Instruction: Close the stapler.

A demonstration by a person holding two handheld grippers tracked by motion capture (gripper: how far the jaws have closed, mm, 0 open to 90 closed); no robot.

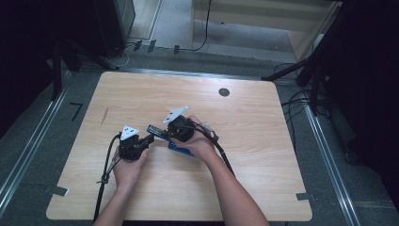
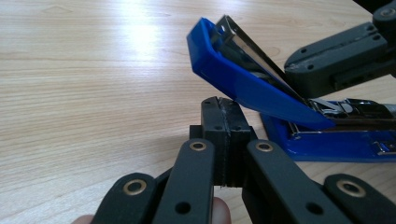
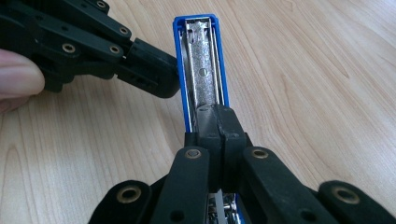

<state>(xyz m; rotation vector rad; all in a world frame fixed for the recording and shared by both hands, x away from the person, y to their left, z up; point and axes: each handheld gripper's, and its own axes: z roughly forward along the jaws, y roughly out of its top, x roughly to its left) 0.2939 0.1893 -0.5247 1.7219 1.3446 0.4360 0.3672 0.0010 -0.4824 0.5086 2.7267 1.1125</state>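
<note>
Blue plastic stapler [image 1: 179, 147] with metal magazine lies mid pale wooden counter [image 1: 263, 155], lid hinged up. Right tongs [image 3: 218, 122] together, pressing into magazine. Left tongs [image 2: 223, 116] together, empty, touching lid's underside from 9 o'clock.

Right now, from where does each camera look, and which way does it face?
High view: above the person's side, facing forward and down on the table; both forearms, left gripper, right gripper.
Left gripper view: rides the left gripper, facing the blue stapler; a fingertip below.
Right gripper view: rides the right gripper, looking along the opened stapler; a fingertip at left.
Shared: stapler and tabletop in all three views.
</note>
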